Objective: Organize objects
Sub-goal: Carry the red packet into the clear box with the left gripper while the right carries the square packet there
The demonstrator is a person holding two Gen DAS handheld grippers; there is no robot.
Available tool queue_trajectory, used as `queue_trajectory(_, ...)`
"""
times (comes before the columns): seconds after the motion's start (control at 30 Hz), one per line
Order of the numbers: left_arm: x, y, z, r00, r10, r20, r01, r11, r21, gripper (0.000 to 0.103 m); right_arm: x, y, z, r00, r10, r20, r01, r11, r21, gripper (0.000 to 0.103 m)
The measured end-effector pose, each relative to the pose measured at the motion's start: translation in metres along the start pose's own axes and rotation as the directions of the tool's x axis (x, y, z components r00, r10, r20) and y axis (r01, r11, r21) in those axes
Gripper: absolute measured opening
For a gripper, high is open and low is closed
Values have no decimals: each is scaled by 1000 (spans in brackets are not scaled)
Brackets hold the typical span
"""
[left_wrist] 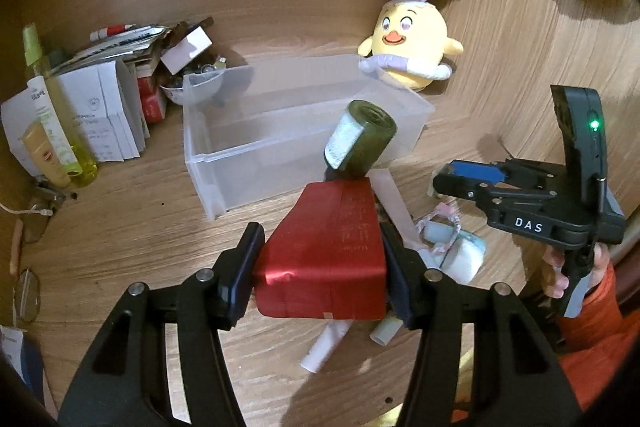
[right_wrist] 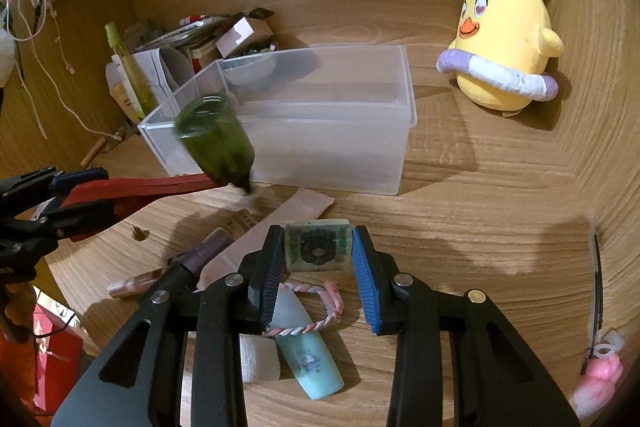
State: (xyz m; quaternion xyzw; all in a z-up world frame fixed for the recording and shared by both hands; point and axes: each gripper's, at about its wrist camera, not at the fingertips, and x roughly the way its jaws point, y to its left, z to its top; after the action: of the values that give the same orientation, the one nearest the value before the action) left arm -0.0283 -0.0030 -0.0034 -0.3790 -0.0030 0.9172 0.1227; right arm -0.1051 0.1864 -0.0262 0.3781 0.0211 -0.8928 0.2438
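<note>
My left gripper [left_wrist: 318, 231] is shut on a flat red box [left_wrist: 320, 259], with its pads pressing on both sides. A dark green roll with a white label [left_wrist: 360, 137] leans tilted at the box's far end, just in front of the clear plastic bin [left_wrist: 224, 147]. In the right wrist view the green roll [right_wrist: 216, 143] is blurred, above the red box [right_wrist: 152, 187] and beside the bin [right_wrist: 400, 131]. My right gripper [right_wrist: 318, 233] is shut on a small pale green square packet [right_wrist: 318, 247] low over the wooden shelf. The right gripper [left_wrist: 452, 179] is also visible at the right of the left wrist view.
A yellow chick plush [right_wrist: 500, 39] stands at the back right. Papers, bottles and a bowl of small bits [left_wrist: 100, 99] crowd the back left. A teal tube [right_wrist: 308, 355], braided bracelet [right_wrist: 320, 307], white tubes [left_wrist: 324, 347] and pink toy [right_wrist: 600, 383] lie on the shelf. Eyeglasses [left_wrist: 28, 291] lie far left.
</note>
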Motion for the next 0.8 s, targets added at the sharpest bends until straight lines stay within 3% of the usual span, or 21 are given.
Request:
queue_trajectory(0.37, -25, 3, 2, 998, 24, 62, -23, 1000, -12, 56, -5, 5, 9, 999, 17, 39, -16, 1000, -19, 31)
queue_trajectory(0.8, -12, 5, -15, 997, 80, -21, -81, 996, -26, 56, 12, 4, 8, 999, 54, 7, -54, 998, -22, 31)
